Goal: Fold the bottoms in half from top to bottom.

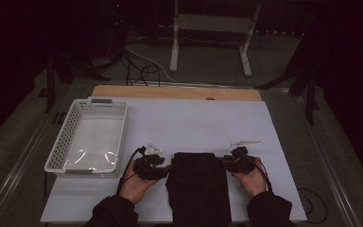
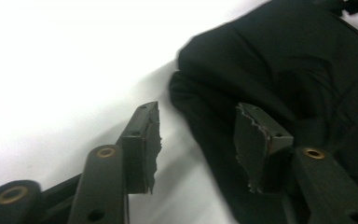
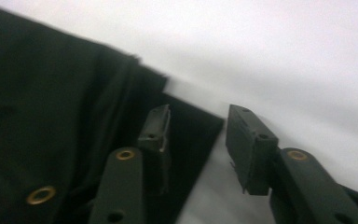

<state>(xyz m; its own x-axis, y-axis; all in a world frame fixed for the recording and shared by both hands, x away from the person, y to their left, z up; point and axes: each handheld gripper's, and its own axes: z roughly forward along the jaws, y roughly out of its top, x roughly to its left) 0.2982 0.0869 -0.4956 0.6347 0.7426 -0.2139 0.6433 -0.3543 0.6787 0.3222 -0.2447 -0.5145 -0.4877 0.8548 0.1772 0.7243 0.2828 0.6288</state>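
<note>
A folded black cloth point(image 1: 198, 184) lies on the white table cover point(image 1: 194, 123) near the front edge, between the person's two hands. My left gripper point(image 1: 168, 168) is at the cloth's upper left corner. In the left gripper view the jaws of the left gripper point(image 2: 196, 107) stand apart, one over the white cover, the other over the cloth point(image 2: 270, 60), whose edge runs between them. My right gripper point(image 1: 224, 163) is at the upper right corner. In its own view the right gripper point(image 3: 198, 109) straddles a corner of the cloth point(image 3: 51, 93), pads not pressing on it.
A white perforated basket point(image 1: 59, 146) with clear plastic in its bottom stands at the left of the table. Two small pale objects point(image 1: 153, 150) point(image 1: 246, 142) lie just beyond the grippers. A wooden table edge point(image 1: 175, 92) shows at the back, and a white stand point(image 1: 208, 33) on the floor behind.
</note>
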